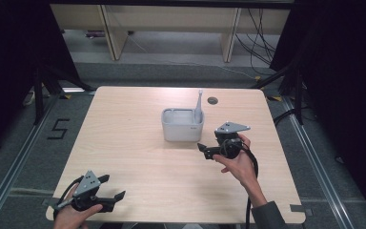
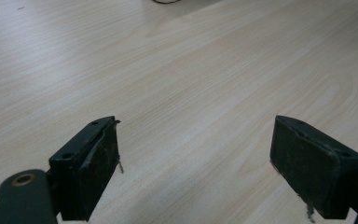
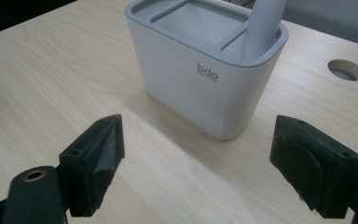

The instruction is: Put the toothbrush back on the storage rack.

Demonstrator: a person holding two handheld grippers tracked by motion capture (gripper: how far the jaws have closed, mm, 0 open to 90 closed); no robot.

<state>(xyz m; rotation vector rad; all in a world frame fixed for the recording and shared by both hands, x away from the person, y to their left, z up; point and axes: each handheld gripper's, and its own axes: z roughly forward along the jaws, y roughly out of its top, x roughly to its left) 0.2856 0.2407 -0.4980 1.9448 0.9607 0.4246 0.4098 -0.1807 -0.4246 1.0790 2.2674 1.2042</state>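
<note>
Holder [image 1: 182, 125], white, compartmented, mid-surface [image 1: 138, 157]; grey toothbrush [image 1: 198, 107] upright in its right end slot. Right hand-held gripper [image 1: 201, 149] near holder, jaws wide, empty. Left hand-held gripper [image 1: 112, 187] at near-left corner, jaws wide, empty.

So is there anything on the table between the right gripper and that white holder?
Nothing visible. The right gripper is open and faces the white plastic compartmented holder, with bare light wooden tabletop between them. A grey upright handle stands inside the holder's end compartment, not in the path.
</note>
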